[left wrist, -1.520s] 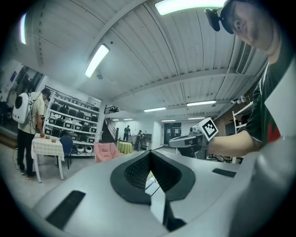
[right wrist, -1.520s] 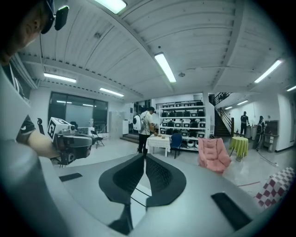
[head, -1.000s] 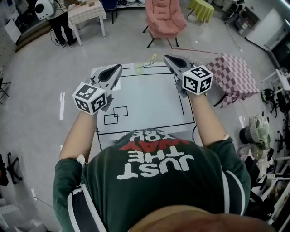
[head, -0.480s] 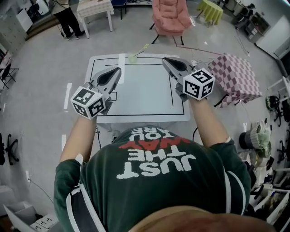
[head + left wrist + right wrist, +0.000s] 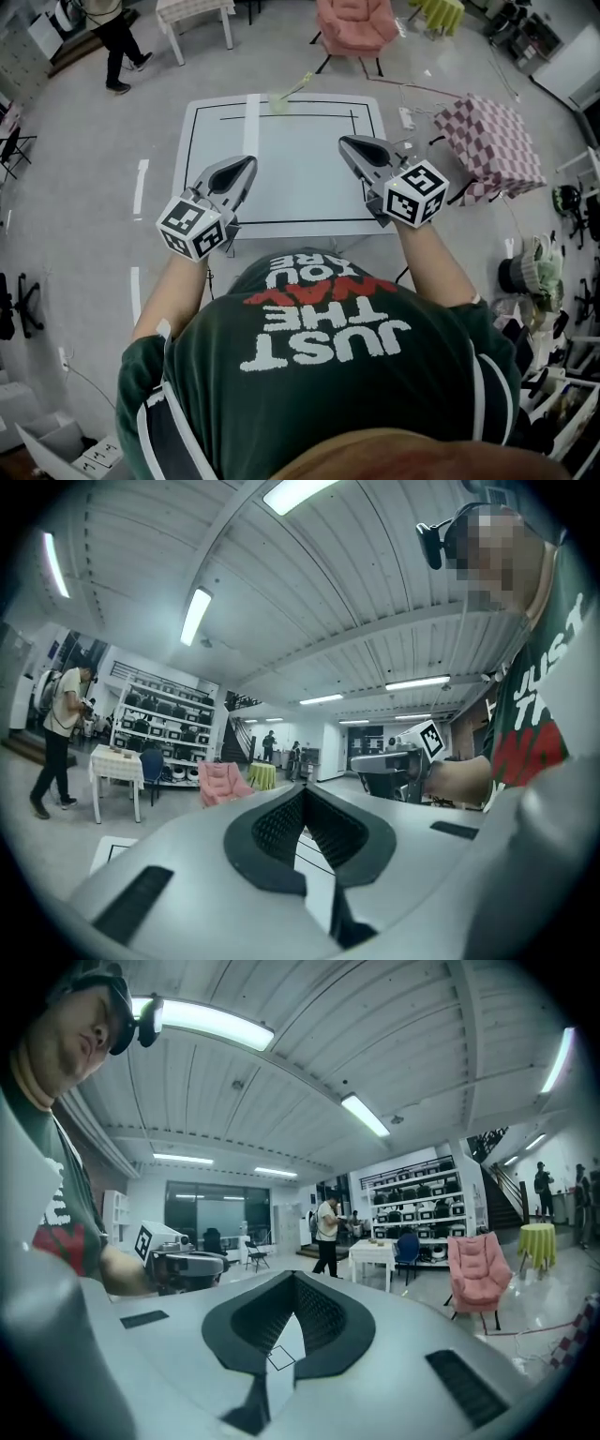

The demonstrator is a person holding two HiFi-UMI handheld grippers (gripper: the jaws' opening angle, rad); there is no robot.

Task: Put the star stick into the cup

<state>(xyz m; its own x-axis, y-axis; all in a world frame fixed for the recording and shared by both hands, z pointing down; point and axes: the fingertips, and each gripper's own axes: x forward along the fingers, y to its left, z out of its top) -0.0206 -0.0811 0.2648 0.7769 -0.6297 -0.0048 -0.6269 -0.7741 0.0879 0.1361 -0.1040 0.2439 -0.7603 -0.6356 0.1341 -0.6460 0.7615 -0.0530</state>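
Observation:
A pale green cup [image 5: 278, 103] stands at the far edge of the white table [image 5: 281, 187], which is marked with black lines. A thin light stick [image 5: 300, 86] slants up and right from the cup; its star end is too small to make out. My left gripper [image 5: 249, 164] hovers over the table's near left part, shut and empty; in the left gripper view its jaws [image 5: 303, 791] meet at the tip. The right gripper [image 5: 345, 142] hangs over the near right part, also shut with nothing in it [image 5: 294, 1277]. Both are far from the cup.
A pink armchair [image 5: 356, 23] stands beyond the table. To the right is a stool with a pink checked cover [image 5: 492, 145]. A person [image 5: 108, 28] walks at the far left near a small clothed table [image 5: 192, 9]. Clutter lines the right wall.
Both grippers have drawn back from over the middle of the table to its near edge and sunk a little. The cup and stick now lie farther ahead of them.

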